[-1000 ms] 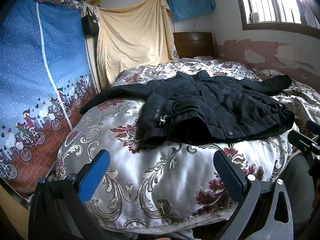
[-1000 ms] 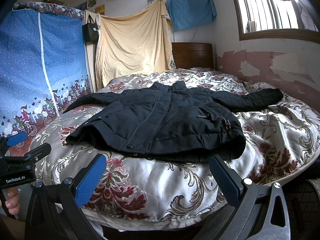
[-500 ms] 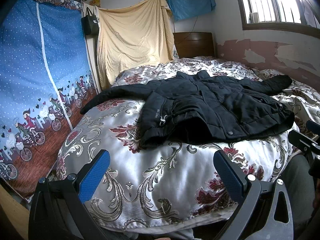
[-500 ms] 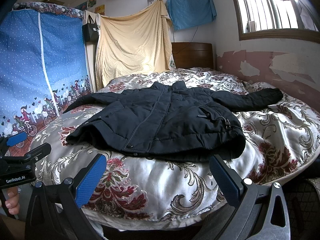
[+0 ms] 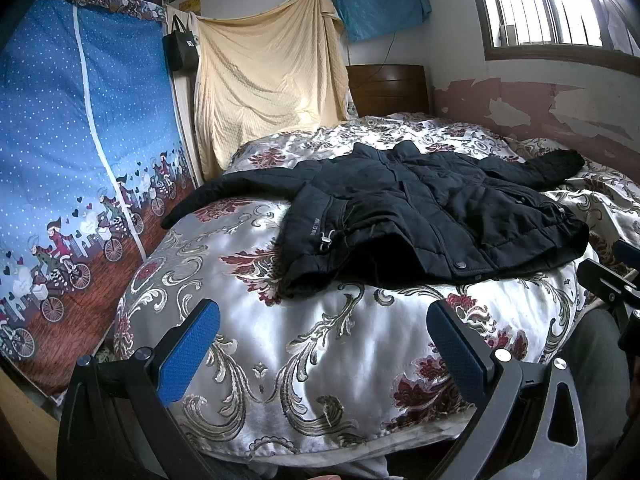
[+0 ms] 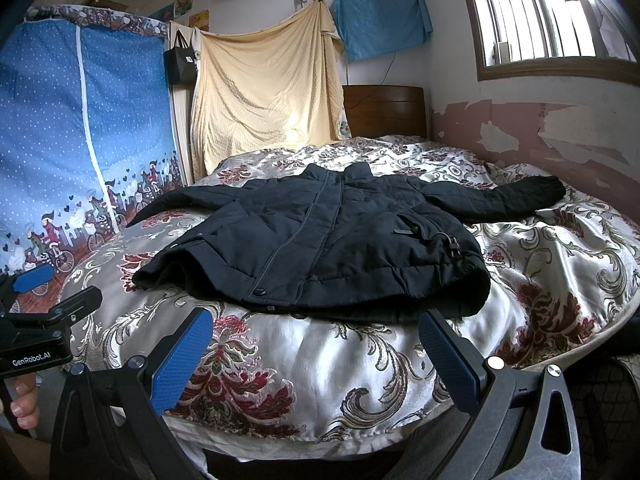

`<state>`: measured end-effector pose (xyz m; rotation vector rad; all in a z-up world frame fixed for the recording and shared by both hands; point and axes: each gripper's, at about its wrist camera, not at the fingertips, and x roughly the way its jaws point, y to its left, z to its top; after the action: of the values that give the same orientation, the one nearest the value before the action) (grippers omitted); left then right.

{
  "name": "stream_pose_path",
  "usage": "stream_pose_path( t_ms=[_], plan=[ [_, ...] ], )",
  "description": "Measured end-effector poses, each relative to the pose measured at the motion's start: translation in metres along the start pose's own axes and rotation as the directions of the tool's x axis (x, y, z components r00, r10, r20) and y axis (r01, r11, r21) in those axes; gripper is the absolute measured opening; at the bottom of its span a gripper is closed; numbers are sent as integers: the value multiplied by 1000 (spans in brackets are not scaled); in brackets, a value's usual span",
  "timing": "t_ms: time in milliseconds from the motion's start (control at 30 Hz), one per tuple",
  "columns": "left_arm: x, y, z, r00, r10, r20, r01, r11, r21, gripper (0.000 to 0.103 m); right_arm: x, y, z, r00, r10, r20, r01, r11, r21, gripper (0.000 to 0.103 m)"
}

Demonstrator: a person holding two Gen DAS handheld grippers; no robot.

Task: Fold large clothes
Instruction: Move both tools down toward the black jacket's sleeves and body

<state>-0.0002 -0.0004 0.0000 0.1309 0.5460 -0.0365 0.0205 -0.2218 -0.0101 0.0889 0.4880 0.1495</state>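
A black padded jacket (image 5: 420, 208) (image 6: 332, 240) lies flat and face up on the bed, sleeves spread to both sides, collar toward the headboard. Its hem is nearest me. My left gripper (image 5: 324, 344) hovers open before the foot of the bed, short of the jacket's left hem corner. My right gripper (image 6: 316, 348) is open too, held just below the hem's middle, with nothing between its blue pads. Each gripper shows at the edge of the other's view: the right gripper (image 5: 612, 284) and the left gripper (image 6: 40, 320).
The bed carries a shiny floral quilt (image 5: 280, 344) (image 6: 540, 280). A blue fabric wardrobe (image 5: 80, 160) stands close on the left. A yellow sheet (image 6: 264, 92) hangs by the wooden headboard (image 6: 384, 108). A peeling wall (image 6: 560, 140) and window run along the right.
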Motion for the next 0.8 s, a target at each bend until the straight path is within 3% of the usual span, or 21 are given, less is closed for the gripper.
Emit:
stream_pose_path(
  t_ms=[433, 800],
  plan=[
    [2, -4, -1, 1000, 1, -4, -1, 1000, 1, 102, 0, 0, -1, 1000, 0, 0, 0, 1000, 0, 103],
    [11, -4, 3, 994, 50, -95, -46, 998, 44, 102, 2, 1, 13, 1000, -9, -19, 9, 1000, -9, 103]
  ],
)
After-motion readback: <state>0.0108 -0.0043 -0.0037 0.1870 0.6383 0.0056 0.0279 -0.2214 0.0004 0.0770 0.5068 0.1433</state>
